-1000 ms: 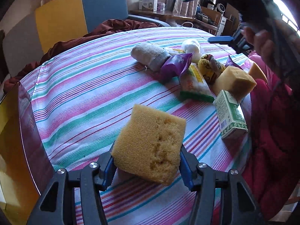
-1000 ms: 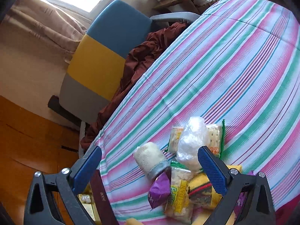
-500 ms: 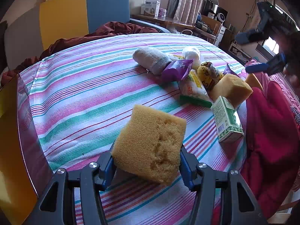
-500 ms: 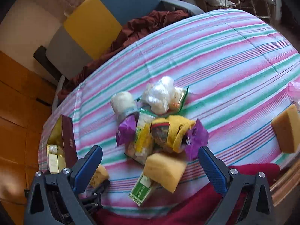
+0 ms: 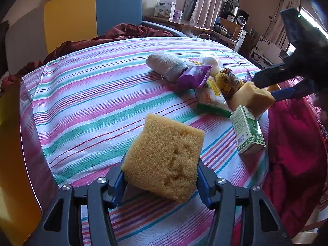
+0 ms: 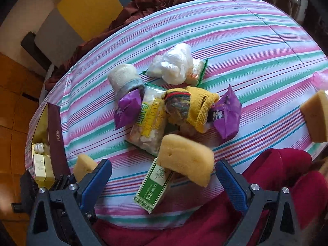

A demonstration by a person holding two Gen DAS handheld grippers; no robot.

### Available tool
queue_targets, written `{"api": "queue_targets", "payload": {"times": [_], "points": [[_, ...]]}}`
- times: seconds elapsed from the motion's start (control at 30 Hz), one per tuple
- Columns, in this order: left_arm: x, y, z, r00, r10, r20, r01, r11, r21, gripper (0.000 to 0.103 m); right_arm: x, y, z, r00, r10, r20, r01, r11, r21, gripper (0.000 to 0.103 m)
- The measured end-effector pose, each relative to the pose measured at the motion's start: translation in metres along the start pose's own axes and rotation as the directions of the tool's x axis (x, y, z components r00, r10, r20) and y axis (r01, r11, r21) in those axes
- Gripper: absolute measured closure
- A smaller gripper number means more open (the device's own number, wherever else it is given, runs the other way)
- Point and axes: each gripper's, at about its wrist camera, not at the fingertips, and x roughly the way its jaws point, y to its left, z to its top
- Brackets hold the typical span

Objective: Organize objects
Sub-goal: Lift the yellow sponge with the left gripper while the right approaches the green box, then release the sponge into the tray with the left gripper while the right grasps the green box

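My left gripper [image 5: 161,181] is shut on a yellow sponge [image 5: 164,157] and holds it above the striped tablecloth [image 5: 92,102]; that sponge [image 6: 84,166] also shows at the lower left of the right wrist view. My right gripper [image 6: 164,182] is open and empty, above a second yellow sponge [image 6: 184,160] that rests on a green box [image 6: 153,186]; it also shows at the right of the left wrist view [image 5: 272,86]. Behind lie a noodle packet [image 6: 147,123], a yellow knit sock [image 6: 190,106], two purple packets [image 6: 127,110], a rolled grey sock [image 6: 125,80] and a white plastic bag [image 6: 174,63].
An open maroon and gold box [image 6: 47,139] with small items stands at the table's left edge. A third sponge [image 6: 315,116] lies at the right edge. Red cloth [image 6: 266,176] hangs over the near edge. A blue and yellow chair [image 5: 92,14] stands behind the table.
My right gripper has swung down and nearer, from looking across the table to hovering over the second sponge and green box. My left gripper has kept hold of its sponge, almost still.
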Motion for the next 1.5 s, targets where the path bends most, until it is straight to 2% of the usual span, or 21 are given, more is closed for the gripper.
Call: {"api": "queue_targets", "payload": {"times": [0.1,0.2,0.33,0.5,0.57,0.6,0.7,0.77,0.9,1.03,1.17,1.23,1.3,1.37,1.43,1.5], "points": [[-0.001,0.001,-0.001,1.0,-0.005,0.005,0.005,1.0,-0.004,0.044,-0.007,0.019,-0.013,1.0,0.008,-0.012,-0.009,0.998,-0.055,0.001],[-0.003,0.001,-0.002,1.0,-0.008,0.008,0.008,1.0,-0.004,0.044,0.003,0.035,-0.023,0.998,0.022,-0.054,-0.026,0.996,-0.089,0.001],[-0.005,0.004,-0.003,1.0,-0.019,0.009,0.019,1.0,-0.012,0.044,0.019,0.041,-0.029,0.996,-0.041,-0.073,0.034,0.994,-0.099,0.001],[-0.006,0.006,-0.004,0.999,-0.028,0.018,0.028,0.999,-0.023,0.044,0.019,0.045,-0.032,0.996,-0.013,-0.084,0.006,0.996,-0.084,0.001],[-0.006,0.007,-0.005,0.999,-0.03,0.02,0.031,0.999,-0.028,0.044,0.027,0.047,-0.034,0.994,0.004,-0.109,-0.012,0.997,-0.074,0.005],[-0.007,0.008,-0.006,0.999,-0.033,0.021,0.034,0.999,-0.032,0.044,0.035,0.047,-0.036,0.992,0.015,-0.129,-0.024,0.998,-0.064,0.012],[-0.009,0.009,-0.008,0.999,-0.034,0.024,0.035,0.999,-0.031,0.044,0.054,0.039,-0.039,0.99,0.011,-0.141,-0.014,1.0,-0.019,0.043],[-0.009,0.009,-0.009,0.999,-0.03,0.026,0.031,0.999,-0.022,0.044,0.055,0.04,-0.039,0.994,-0.017,-0.111,0.013,0.999,-0.035,0.044],[-0.009,0.009,-0.01,0.999,-0.029,0.032,0.03,0.999,-0.028,0.044,0.055,0.047,-0.04,0.993,-0.061,-0.103,0.052,0.995,-0.089,0.05],[-0.015,0.008,-0.01,0.999,-0.02,0.027,0.021,0.999,-0.037,0.045,0.057,0.056,-0.044,0.988,-0.113,-0.102,0.097,0.984,-0.148,0.05],[-0.042,0.008,-0.013,0.997,-0.038,0.071,0.041,0.998,-0.038,0.045,0.06,0.062,-0.045,0.983,-0.153,-0.103,0.133,0.974,-0.181,0.05],[-0.065,0.01,-0.011,0.992,-0.035,0.117,0.04,0.998,-0.04,0.045,0.06,0.065,-0.046,0.981,-0.169,-0.099,0.147,0.969,-0.199,0.05],[-0.094,0.023,-0.01,0.985,-0.022,0.169,0.036,0.996,-0.08,0.045,0.059,0.065,-0.047,0.981,-0.17,-0.097,0.148,0.969,-0.2,0.05],[-0.117,0.042,-0.012,0.981,0.002,0.194,0.024,0.991,-0.135,0.045,0.057,0.065,-0.046,0.981,-0.168,-0.096,0.146,0.969,-0.199,0.05],[-0.142,0.07,-0.019,0.975,0.067,0.212,-0.021,0.977,-0.21,0.045,0.057,0.066,-0.047,0.981,-0.173,-0.093,0.151,0.967,-0.205,0.05],[-0.166,0.105,-0.035,0.968,0.143,0.205,-0.075,0.949,-0.306,0.045,0.056,0.069,-0.047,0.979,-0.184,-0.087,0.16,0.962,-0.223,0.05]]}}
